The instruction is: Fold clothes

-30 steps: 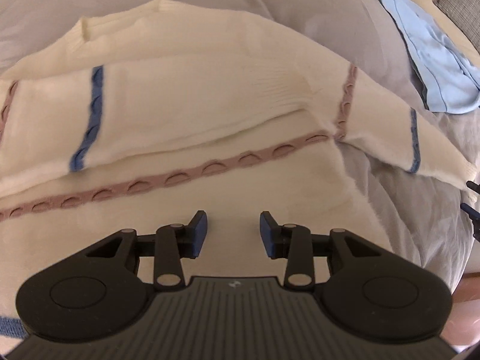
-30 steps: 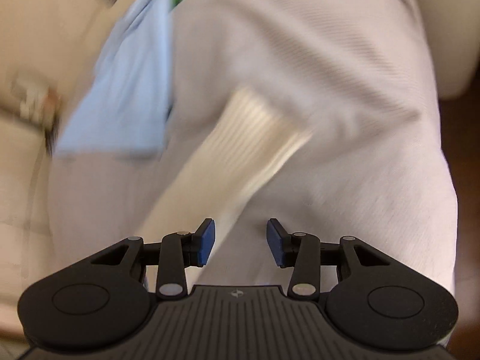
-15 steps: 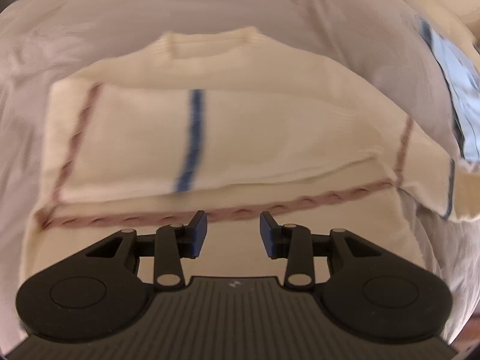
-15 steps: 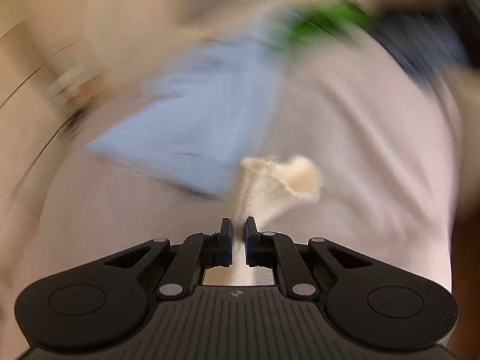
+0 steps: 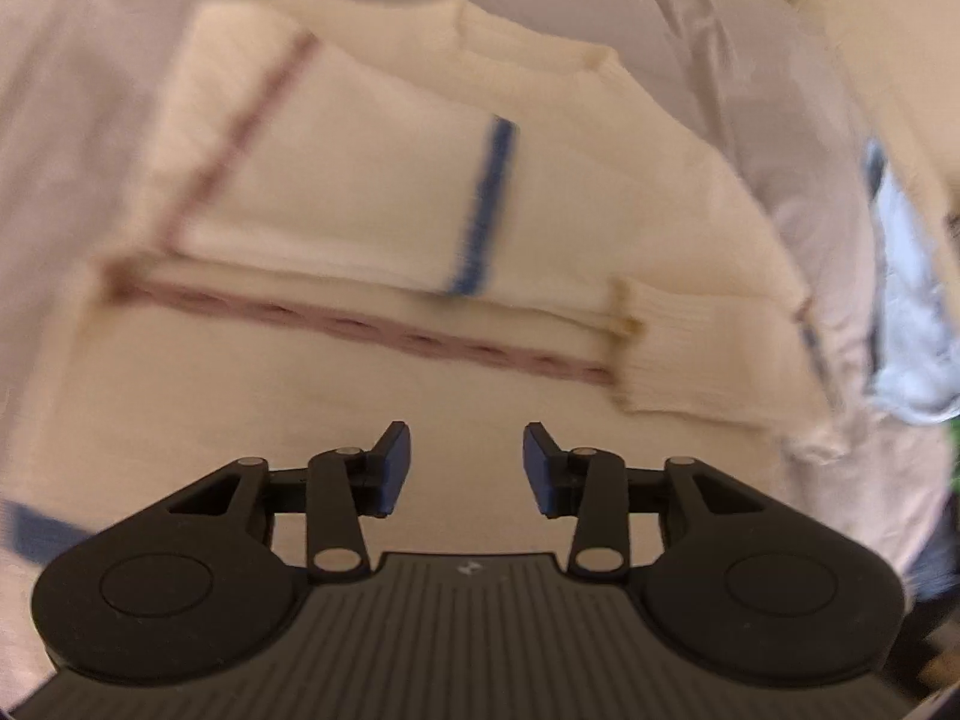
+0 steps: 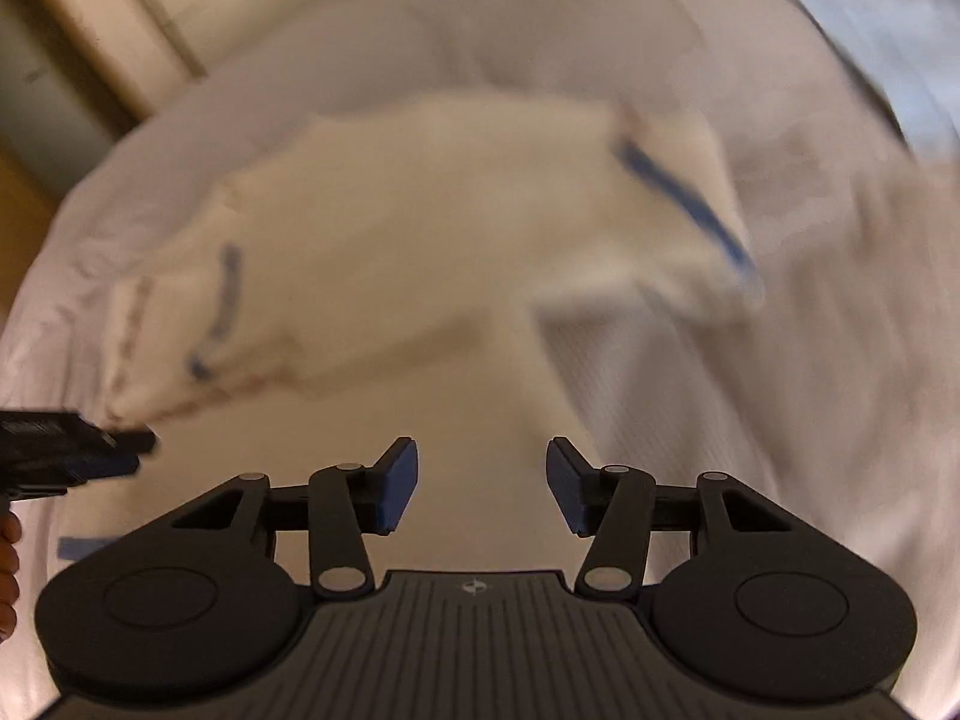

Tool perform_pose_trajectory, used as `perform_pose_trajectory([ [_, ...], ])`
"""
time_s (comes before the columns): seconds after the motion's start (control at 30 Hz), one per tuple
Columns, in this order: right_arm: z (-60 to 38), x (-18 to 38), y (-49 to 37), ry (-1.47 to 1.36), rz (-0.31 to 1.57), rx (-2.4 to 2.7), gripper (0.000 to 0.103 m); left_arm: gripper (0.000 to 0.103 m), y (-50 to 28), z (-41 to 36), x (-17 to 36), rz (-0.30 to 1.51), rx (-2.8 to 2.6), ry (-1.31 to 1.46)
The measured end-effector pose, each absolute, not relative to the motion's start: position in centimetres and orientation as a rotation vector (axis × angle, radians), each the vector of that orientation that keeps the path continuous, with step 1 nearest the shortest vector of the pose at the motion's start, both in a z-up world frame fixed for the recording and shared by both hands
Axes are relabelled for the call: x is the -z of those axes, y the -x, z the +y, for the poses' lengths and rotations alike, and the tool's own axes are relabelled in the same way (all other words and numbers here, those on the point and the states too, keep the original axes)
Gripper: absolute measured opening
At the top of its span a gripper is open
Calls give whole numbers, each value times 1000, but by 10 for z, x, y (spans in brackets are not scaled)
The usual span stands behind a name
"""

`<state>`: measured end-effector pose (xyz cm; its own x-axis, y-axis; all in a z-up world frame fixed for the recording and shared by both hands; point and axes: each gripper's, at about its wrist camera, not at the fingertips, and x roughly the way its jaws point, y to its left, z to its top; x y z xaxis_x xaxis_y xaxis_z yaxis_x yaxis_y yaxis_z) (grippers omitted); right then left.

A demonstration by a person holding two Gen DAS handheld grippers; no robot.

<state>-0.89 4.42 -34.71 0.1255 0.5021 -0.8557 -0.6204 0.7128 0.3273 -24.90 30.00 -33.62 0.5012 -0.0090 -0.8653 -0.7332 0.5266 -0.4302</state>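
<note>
cream knit sweater (image 5: 336, 396) on bed (image 5: 750, 60): soft, limp, light | hold: ribbed cuff (image 5: 678, 354) or hem | left gripper (image 5: 467, 468) fingers open, empty | right gripper (image 6: 483, 483) fingers open, empty

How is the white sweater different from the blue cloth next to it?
The white sweater is cream with brownish-pink and blue stripes; the blue cloth is plain pale blue. The sweater fills most of the left wrist view with its sleeves folded across its body; the blue cloth lies bunched at the right edge, mostly cut off. Both rest on the same pale bed sheet.
</note>
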Motion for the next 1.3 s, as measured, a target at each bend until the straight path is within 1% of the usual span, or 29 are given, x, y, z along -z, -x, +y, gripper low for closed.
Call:
perform_pose_trajectory([
  [0.03,33,351,12,102,1208,-806,40,45,239,301,342,941,-505,962],
  [0.07,25,351,15,98,1220,-799,39,45,229,301,348,925,-488,1000],
  [0.17,16,354,26,117,1227,-799,38,45,200,303,365,884,-439,1098],
  [0.3,14,357,41,132,1221,-801,39,45,162,304,385,883,-413,1100],
  [0.33,11,357,41,120,1225,-799,39,43,154,304,389,884,-411,1094],
  [0.37,11,358,39,111,1228,-798,39,38,146,303,392,887,-399,1089],
  [0.4,12,358,37,102,1230,-797,39,14,138,301,390,894,-370,1081],
  [0.43,12,360,36,97,1232,-797,39,3,131,298,386,902,-334,1071],
  [0.5,14,362,36,99,1233,-797,39,3,123,289,358,857,-288,953],
  [0.57,16,363,36,105,1235,-794,39,3,132,289,316,744,-290,809],
  [0.7,20,360,35,126,1246,-779,39,3,195,322,248,544,-435,678],
  [0.77,24,360,35,138,1249,-773,39,3,238,342,235,519,-583,585],
  [0.8,26,360,35,144,1250,-769,39,3,254,352,241,551,-644,567],
  [0.9,26,358,38,160,1247,-760,40,3,291,379,283,699,-775,592],
  [1.0,30,359,41,194,1240,-754,41,3,305,388,325,802,-816,620],
  [1.1,36,359,44,235,1235,-749,41,3,306,386,333,787,-822,613],
  [1.23,36,356,46,269,1232,-746,41,3,307,382,305,695,-787,509],
  [1.3,37,357,48,282,1228,-735,42,3,299,388,311,727,-755,463],
])
